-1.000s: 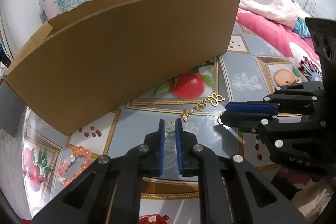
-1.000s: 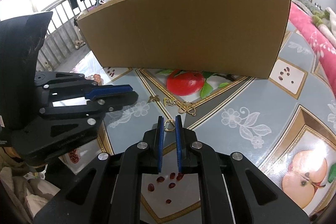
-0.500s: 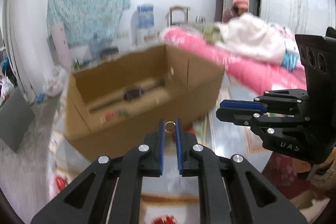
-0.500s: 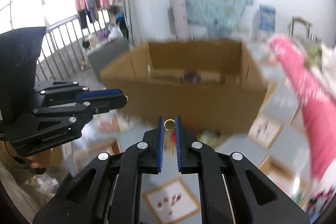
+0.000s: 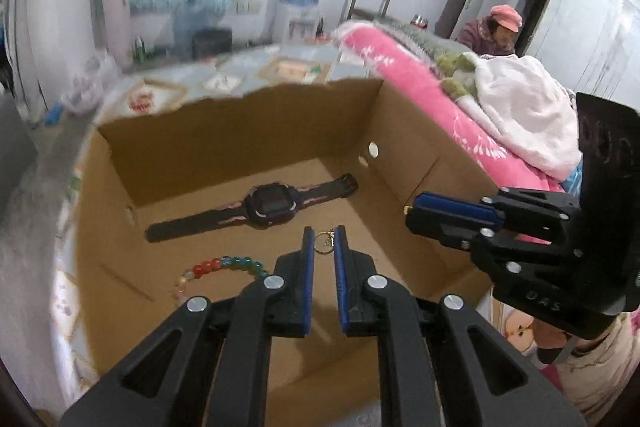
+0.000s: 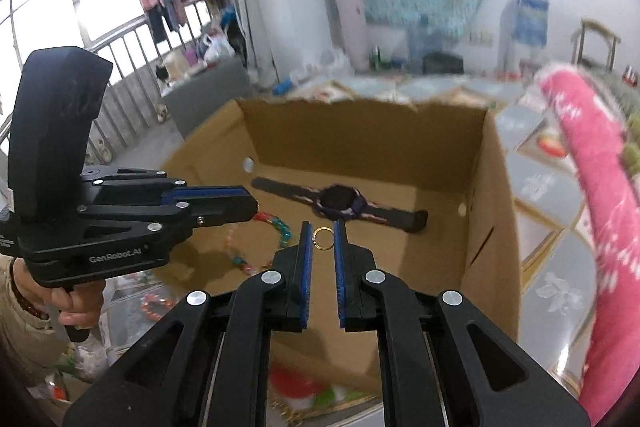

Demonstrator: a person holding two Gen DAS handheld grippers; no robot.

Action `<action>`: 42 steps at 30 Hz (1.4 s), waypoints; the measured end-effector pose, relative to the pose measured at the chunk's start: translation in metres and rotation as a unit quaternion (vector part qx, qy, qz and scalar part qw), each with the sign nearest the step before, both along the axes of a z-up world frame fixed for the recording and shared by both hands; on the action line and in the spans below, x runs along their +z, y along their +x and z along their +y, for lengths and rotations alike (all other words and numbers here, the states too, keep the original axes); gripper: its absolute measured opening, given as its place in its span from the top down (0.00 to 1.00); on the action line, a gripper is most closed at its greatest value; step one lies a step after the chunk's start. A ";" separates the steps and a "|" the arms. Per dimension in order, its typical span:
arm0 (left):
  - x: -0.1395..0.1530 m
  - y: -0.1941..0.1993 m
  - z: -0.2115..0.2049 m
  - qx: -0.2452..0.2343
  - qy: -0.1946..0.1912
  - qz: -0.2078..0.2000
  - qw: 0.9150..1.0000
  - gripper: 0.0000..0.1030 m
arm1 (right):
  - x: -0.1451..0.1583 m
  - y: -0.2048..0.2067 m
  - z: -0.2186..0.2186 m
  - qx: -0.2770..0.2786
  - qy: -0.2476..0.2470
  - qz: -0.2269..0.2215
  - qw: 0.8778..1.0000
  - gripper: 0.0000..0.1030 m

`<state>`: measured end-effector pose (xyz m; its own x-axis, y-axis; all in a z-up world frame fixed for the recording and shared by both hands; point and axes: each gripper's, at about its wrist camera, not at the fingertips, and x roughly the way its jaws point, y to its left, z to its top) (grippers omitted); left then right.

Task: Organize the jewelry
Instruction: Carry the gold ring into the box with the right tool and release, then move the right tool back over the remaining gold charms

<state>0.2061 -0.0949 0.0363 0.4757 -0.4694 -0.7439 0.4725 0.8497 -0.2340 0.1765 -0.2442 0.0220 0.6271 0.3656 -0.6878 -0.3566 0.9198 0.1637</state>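
Left gripper (image 5: 324,239): its 2 blue pads were nearly together, pinching a small gold ring (image 5: 323,246) with a tiny loop on top, right at the tips; it hung above the open cardboard box (image 5: 404,131).
Right gripper (image 6: 323,235): its jaws were drawn close in the same way, clamping a second gold ring (image 6: 322,238) between the pad tips, also above the box.
Grippers together: in the left wrist view the right gripper showed at the right side, over the box's right wall; in the right wrist view the left gripper showed at the left, held by a hand (image 6: 64,301) in a beige sleeve.
Box content: a dark watch (image 5: 270,203) with a black strap with pink marks lay flat on the box floor, near the far wall.
Bracelet: a bracelet of coloured beads (image 5: 224,267) lay on the floor in front of the watch, apart from it.
Outside the box: an orange bead bracelet (image 6: 158,307) lay on the patterned tablecloth (image 6: 544,199), just beside the box's left wall.
Background: pink bedding (image 5: 404,67) lay to the right of the box; the far room was blurred.
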 end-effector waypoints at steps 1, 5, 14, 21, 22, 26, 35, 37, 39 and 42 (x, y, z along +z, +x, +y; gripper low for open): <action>-0.005 0.007 -0.002 -0.001 -0.005 0.014 1.000 0.91 | -0.003 0.005 0.000 -0.001 -0.002 0.005 1.000 0.92; -0.018 0.026 -0.003 0.006 -0.022 0.064 0.998 0.91 | -0.006 0.018 -0.008 -0.010 0.000 0.019 1.000 0.88; -0.013 0.035 0.003 0.019 -0.056 0.079 0.995 0.71 | 0.010 0.015 -0.031 -0.026 0.021 -0.012 0.999 0.85; -0.002 0.029 0.008 0.021 -0.065 0.061 0.996 0.71 | 0.028 0.004 -0.049 -0.045 0.040 -0.040 0.997 0.75; -0.001 0.028 0.009 0.021 -0.066 0.057 0.996 0.71 | 0.030 0.003 -0.050 -0.047 0.041 -0.042 0.997 0.72; 0.009 0.020 0.011 0.023 -0.067 0.038 0.997 0.70 | 0.038 -0.009 -0.057 -0.052 0.056 -0.053 0.996 0.64; 0.045 -0.047 0.035 0.012 -0.080 -0.051 0.995 0.59 | 0.046 -0.070 -0.080 -0.084 0.089 -0.076 0.990 0.52; 0.051 -0.066 0.041 0.006 -0.077 -0.072 0.994 0.57 | 0.045 -0.083 -0.084 -0.090 0.092 -0.078 0.989 0.52; 0.055 -0.089 0.047 0.001 -0.069 -0.091 0.993 0.55 | 0.043 -0.099 -0.087 -0.092 0.094 -0.077 0.988 0.52; 0.053 -0.123 0.054 -0.013 -0.059 -0.110 0.992 0.52 | 0.035 -0.122 -0.088 -0.099 0.093 -0.072 0.988 0.52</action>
<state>0.0832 -0.0412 0.0889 0.6065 -0.5610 -0.5635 0.5444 0.8095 -0.2200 0.0542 -0.3320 0.0573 0.7857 0.3381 -0.5180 -0.2056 0.9325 0.2969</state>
